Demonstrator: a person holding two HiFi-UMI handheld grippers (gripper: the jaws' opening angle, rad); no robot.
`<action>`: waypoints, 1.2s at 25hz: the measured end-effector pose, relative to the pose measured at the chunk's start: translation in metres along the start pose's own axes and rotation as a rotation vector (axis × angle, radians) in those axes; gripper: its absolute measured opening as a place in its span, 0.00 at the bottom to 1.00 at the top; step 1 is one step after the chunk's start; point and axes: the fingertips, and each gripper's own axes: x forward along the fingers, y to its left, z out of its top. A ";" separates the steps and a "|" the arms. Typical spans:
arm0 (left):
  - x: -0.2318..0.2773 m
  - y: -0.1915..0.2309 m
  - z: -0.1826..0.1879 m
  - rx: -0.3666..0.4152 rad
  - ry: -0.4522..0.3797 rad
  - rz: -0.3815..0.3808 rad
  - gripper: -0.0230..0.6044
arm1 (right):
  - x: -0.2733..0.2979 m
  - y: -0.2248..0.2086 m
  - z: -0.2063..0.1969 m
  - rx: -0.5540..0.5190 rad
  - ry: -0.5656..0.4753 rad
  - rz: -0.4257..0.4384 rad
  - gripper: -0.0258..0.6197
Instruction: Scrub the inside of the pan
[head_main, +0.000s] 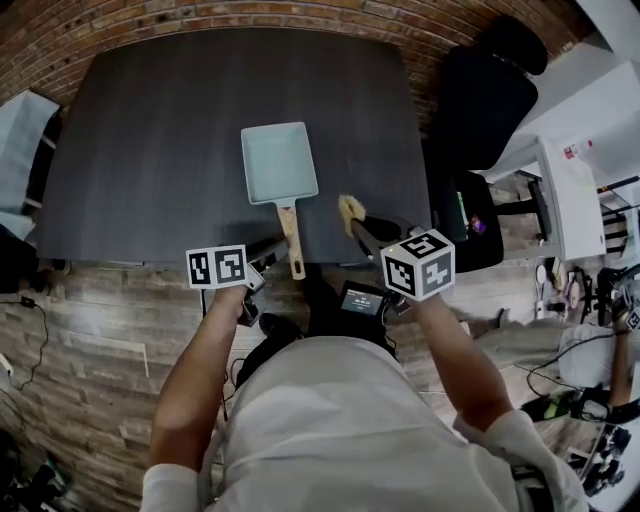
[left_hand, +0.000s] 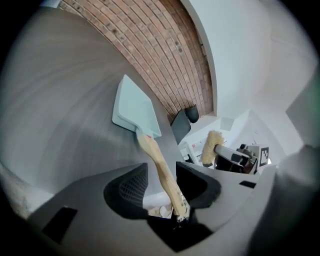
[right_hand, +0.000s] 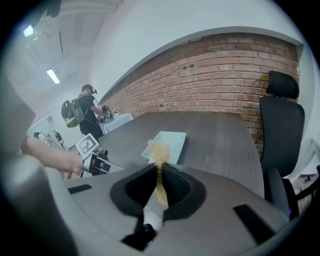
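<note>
A pale blue rectangular pan (head_main: 279, 162) (left_hand: 132, 107) (right_hand: 172, 140) lies on the dark table (head_main: 150, 150), its wooden handle (head_main: 291, 235) (left_hand: 159, 162) pointing toward the near edge. My left gripper (head_main: 266, 252) (left_hand: 162, 172) is at the handle's end. The handle runs between its jaws, with a gap beside the left pad, so the gripper is open. My right gripper (head_main: 360, 232) (right_hand: 160, 172) hovers just right of the handle, shut on a yellow fibrous scrubber (head_main: 350, 209) (right_hand: 159, 152) (left_hand: 210, 147) that sticks out past its tips.
A black office chair (head_main: 485, 95) (right_hand: 282, 125) stands at the table's right side. A brick wall (right_hand: 225, 65) runs behind the table. A white desk (head_main: 570, 190) is at far right. A person with a backpack (right_hand: 82, 112) stands in the background.
</note>
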 end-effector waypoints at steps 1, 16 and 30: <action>-0.009 -0.003 0.002 -0.004 -0.030 -0.005 0.32 | -0.001 -0.001 0.000 0.005 -0.004 0.004 0.10; -0.166 -0.115 0.010 0.145 -0.512 -0.188 0.20 | -0.043 0.039 0.017 0.024 -0.118 0.173 0.10; -0.145 -0.245 -0.092 0.239 -0.573 -0.274 0.13 | -0.170 0.020 -0.048 0.026 -0.186 0.230 0.10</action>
